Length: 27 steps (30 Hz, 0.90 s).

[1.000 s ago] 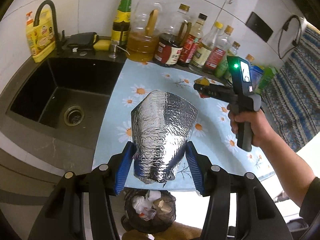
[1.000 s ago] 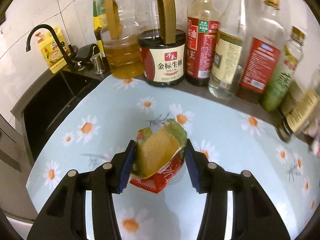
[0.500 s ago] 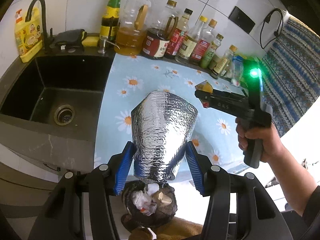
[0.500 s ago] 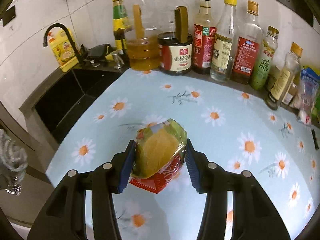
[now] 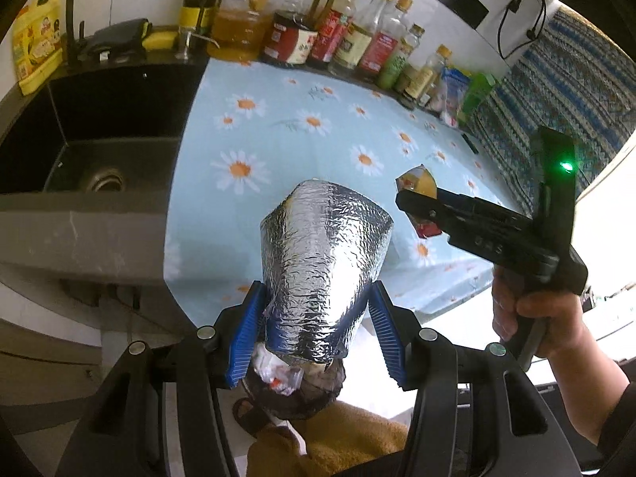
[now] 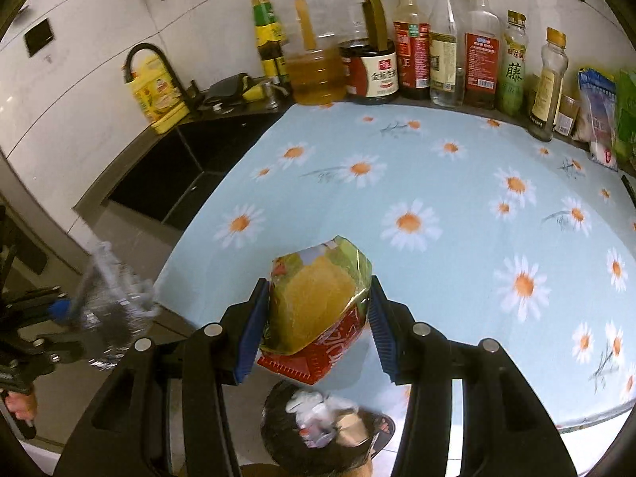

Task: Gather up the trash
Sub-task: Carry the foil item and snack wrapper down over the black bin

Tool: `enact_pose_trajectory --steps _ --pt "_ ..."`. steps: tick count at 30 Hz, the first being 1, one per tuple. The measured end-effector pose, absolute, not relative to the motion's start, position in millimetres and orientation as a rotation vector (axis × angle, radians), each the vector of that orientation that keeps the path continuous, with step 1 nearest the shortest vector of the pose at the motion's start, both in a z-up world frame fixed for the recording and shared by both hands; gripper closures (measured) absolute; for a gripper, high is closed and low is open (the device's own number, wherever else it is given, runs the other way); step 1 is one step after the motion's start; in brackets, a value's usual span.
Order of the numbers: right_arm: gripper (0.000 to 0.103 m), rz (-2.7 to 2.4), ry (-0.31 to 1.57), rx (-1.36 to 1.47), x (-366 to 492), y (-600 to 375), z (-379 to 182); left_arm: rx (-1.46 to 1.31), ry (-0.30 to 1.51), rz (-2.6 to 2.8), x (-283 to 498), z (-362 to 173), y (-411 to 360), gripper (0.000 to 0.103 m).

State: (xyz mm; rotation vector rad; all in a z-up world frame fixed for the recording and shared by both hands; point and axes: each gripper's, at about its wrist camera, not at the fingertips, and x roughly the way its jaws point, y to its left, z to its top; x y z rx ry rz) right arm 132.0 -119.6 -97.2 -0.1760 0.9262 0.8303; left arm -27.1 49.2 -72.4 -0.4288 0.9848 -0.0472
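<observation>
left gripper (image 5: 316,332) jaws clamping foil bag (image 5: 324,254) | right gripper (image 6: 314,328) jaws gripping snack packet (image 6: 316,306) | both hovering over trash bin (image 6: 322,425) | dropping remains

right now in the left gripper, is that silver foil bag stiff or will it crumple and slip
The silver foil bag looks thin and crinkled, so probably light and easily crushed. It bulges wide above the left gripper, holding its shape, so likely semi-stiff. The shiny film may slip.

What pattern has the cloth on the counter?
The cloth is light blue with white daisies, orange centres. The right wrist view shows it best.
</observation>
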Motion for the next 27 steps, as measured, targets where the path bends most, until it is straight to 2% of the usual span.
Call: enact_pose_trajectory --steps 13,27 --pt "0.053 0.890 0.967 -0.173 64 -147 -115 -0.496 1.057 -0.075 -53 -121 33 0.052" --pt "0.053 0.864 1.141 -0.141 40 -173 -189 -0.550 1.204 -0.073 -59 -178 8 0.052"
